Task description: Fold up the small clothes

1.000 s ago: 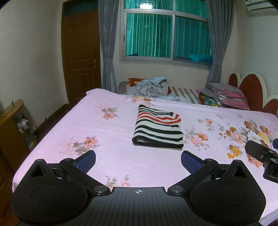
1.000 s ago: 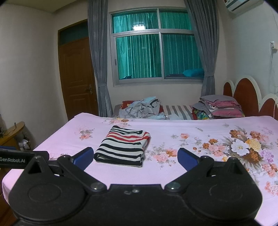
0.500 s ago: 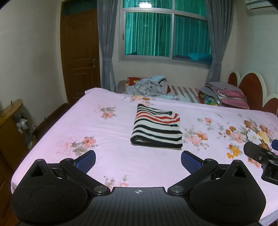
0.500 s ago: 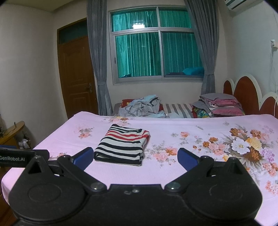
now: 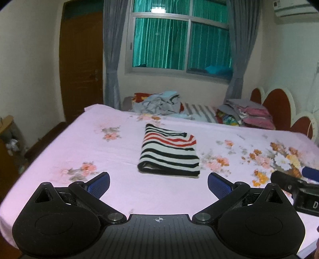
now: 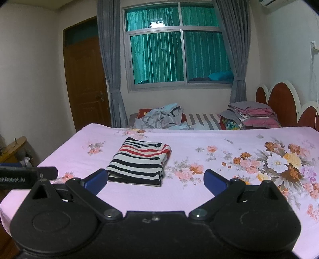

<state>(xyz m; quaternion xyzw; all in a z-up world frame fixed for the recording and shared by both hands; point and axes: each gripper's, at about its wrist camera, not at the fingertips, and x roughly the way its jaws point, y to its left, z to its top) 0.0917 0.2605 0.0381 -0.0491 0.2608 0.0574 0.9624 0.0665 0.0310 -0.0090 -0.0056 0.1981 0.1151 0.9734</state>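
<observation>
**Folded striped garment on floral bed, both grippers empty**

Left edge of room: wooden side cabinet (image 6: 14,147), low, beside the bed. Brown wooden door (image 5: 81,65), closed, in the far wall. Grey curtains (image 5: 111,55) hang at either side of a window (image 5: 179,41) backed with teal drapes.

Bed (image 5: 99,151): pink sheet with printed flowers, the largest bouquet toward the right side.

Left gripper (image 5: 158,182): blue-padded fingers spread wide apart, nothing between them, held over the near edge of the bed and aimed at the garment.

Striped garment (image 5: 169,153): black, white and red bands, folded into a compact rectangle, lying flat near the middle of the bed, apart from both grippers. In the right wrist view it (image 6: 139,161) sits left of centre, just beyond the left-hand finger.

Right gripper (image 6: 155,180): fingers likewise set wide apart and empty, over the near edge of the bed; part of its body shows at the right margin of the left wrist view.

Far side, beyond the bed: loose heap of grey and pale blue clothes (image 5: 159,103). Further right, a stack of folded bedding (image 5: 247,113), pink and grey. Right edge: scalloped red headboard (image 5: 279,103). Top right corner: wall air conditioner (image 5: 295,9).
</observation>
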